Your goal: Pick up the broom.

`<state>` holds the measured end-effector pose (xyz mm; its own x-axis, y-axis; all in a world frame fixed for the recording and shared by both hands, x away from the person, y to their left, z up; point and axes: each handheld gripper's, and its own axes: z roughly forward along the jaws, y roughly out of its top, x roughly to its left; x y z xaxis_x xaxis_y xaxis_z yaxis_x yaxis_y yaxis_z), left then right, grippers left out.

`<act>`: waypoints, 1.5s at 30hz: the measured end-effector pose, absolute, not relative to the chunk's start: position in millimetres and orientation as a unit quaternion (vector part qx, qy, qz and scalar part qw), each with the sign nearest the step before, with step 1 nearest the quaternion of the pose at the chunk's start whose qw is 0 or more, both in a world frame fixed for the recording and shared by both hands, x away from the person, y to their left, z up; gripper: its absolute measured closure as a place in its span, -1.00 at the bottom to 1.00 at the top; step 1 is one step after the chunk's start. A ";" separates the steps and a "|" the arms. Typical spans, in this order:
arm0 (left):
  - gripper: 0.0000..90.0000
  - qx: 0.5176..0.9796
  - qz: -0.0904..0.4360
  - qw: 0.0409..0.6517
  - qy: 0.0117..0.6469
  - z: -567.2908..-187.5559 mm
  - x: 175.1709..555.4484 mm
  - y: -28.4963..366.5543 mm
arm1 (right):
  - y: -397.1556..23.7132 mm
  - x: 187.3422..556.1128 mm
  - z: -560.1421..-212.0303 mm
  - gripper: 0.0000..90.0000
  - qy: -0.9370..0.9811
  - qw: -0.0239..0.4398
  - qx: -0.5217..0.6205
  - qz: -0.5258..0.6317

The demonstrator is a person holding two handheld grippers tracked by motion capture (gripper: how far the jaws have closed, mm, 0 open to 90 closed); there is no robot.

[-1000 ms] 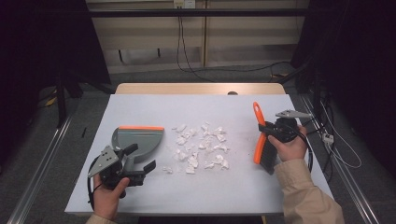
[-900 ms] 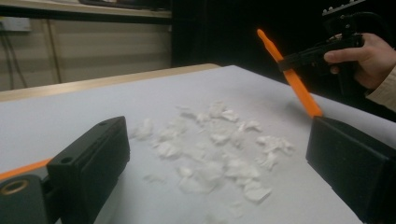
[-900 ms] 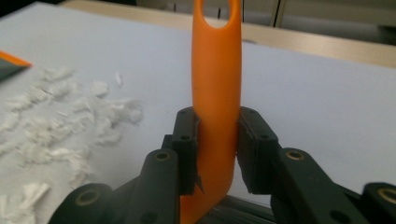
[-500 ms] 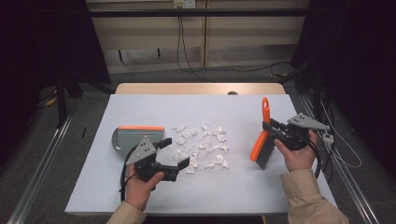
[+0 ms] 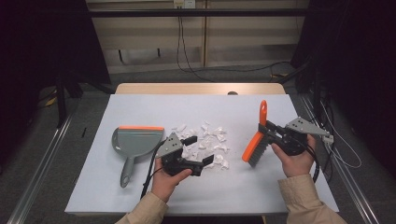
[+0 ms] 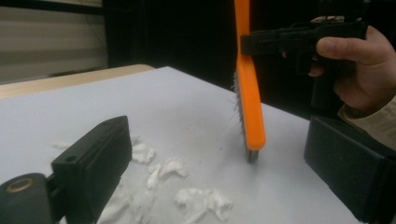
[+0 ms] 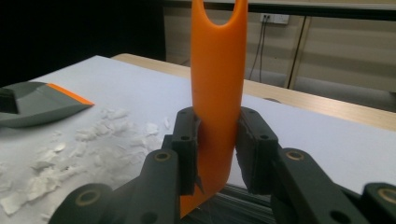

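Observation:
My left gripper [image 5: 198, 150] hovers over the near edge of a scatter of white paper scraps [image 5: 208, 140] in the middle of the table. Its jaws stand wide and have just been closing a little; nothing is gripped between them, and scraps [image 6: 201, 200] lie on the table below the gap [image 6: 219, 177]. My right gripper [image 5: 265, 128] is shut on the handle of an orange brush [image 5: 256, 142], which hangs bristles down to the right of the scraps. The handle [image 7: 217, 70] rises upright between its pads [image 7: 217, 154]. The brush [image 6: 250, 102] stands beyond the left jaws.
A grey dustpan [image 5: 137, 140] with an orange lip lies left of the scraps, its handle toward the near edge; it also sits at the left [image 7: 37, 105] in the right gripper view. The pale table sheet [image 5: 154, 105] ends at a wooden strip at the back. Cables hang behind.
My left hand has moved right, from beside the dustpan's handle to the near side of the scraps. The right hand has shifted slightly right, still holding the brush.

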<state>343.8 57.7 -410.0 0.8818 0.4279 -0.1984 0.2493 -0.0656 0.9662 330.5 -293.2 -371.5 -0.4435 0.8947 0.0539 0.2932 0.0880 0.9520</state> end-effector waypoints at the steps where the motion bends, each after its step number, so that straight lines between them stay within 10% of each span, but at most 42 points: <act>1: -0.76 0.727 0.067 0.644 0.229 -410.6 344.9 56.1 | -291.8 330.1 -370.2 0.58 0.677 0.292 0.435 0.517; 16: -0.36 0.753 0.025 0.620 0.219 -411.3 359.0 19.3 | -227.1 341.3 -336.9 0.58 0.698 0.264 0.374 0.550; 23: 0.52 0.762 0.052 0.592 0.255 -412.3 361.4 33.5 | -201.7 355.0 -333.4 0.57 0.694 0.245 0.372 0.566; 45: 0.56 0.706 0.186 0.591 0.343 -403.7 355.0 53.4 | -140.8 366.2 -356.5 -0.10 0.637 0.178 0.466 0.587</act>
<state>355.0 53.4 -403.7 0.6956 0.7039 -0.1436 0.2648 -0.0654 0.9621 366.2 -140.8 -356.5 -0.5021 0.8032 0.3205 0.3850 -0.1242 0.9145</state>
